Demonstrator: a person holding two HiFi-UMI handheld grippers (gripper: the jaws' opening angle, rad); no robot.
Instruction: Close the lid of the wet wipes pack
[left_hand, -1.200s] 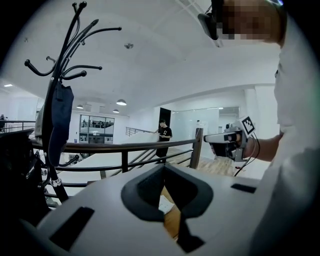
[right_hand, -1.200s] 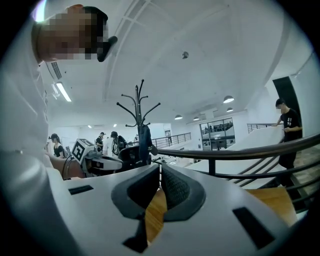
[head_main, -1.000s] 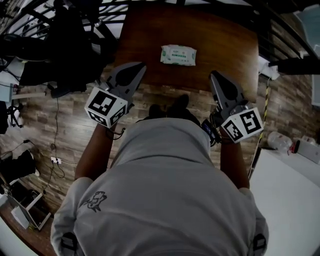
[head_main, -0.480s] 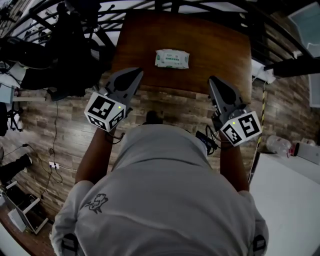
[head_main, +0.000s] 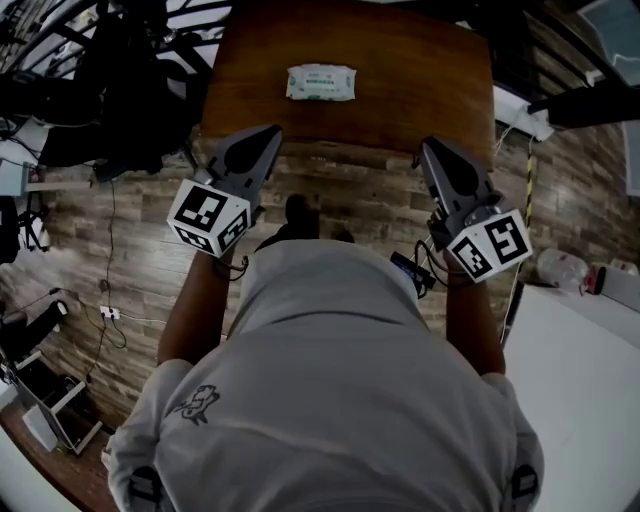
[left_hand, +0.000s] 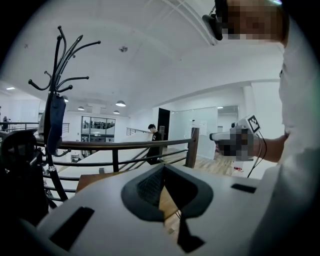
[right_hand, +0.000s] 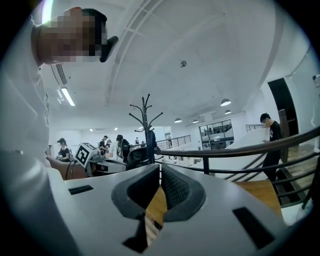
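Apparently nothing is done yet: the wet wipes pack (head_main: 320, 82) lies alone on the table (head_main: 420, 80), its lid too small to read. The 2 claws, left gripper (head_main: 268, 134) and right gripper (head_main: 428, 150), hover clenched and empty at the table's near edge.

The left forearm (head_main: 192, 305) and right forearm (head_main: 472, 322) reach forward side by side. The left tongs (head_main: 266, 136) and right tongs (head_main: 430, 150) point about level, tips at the near edge of the surface (head_main: 420, 80), well apart from each other, both with jaws closed together on nothing
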